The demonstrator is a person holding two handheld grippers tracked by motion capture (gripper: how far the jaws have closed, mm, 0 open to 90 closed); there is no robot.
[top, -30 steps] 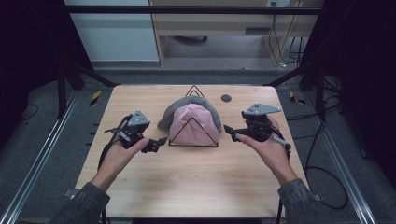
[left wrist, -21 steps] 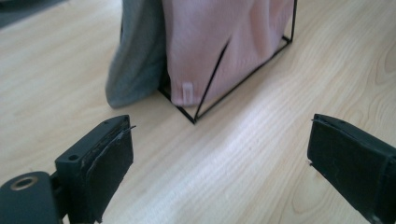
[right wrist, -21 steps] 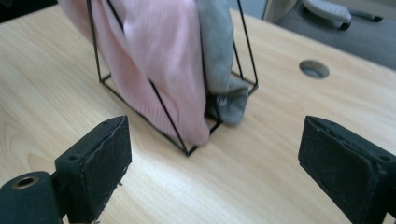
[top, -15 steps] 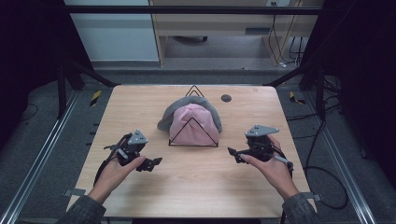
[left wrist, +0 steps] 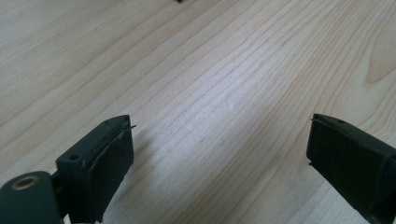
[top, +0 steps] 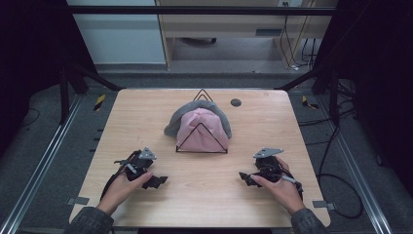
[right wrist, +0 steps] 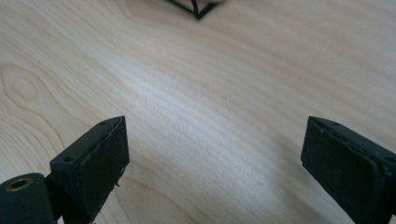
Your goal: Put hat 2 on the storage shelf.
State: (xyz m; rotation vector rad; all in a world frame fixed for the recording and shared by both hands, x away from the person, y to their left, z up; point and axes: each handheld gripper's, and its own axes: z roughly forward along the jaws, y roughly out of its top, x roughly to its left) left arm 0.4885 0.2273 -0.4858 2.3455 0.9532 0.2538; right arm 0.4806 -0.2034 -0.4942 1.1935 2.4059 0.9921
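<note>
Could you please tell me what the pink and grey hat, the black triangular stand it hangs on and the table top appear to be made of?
The hat looks like soft matte fabric, perhaps knit or fleece, since it drapes and slumps. The stand seems thin black metal wire or rod. The table top shows pale wood grain and a knot; solid wood or laminate, I cannot tell.

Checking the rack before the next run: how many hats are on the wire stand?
2. A pink hat sits at the front of the black wire stand; a grey hat lies behind and around it, partly covered. More could be hidden underneath.
</note>
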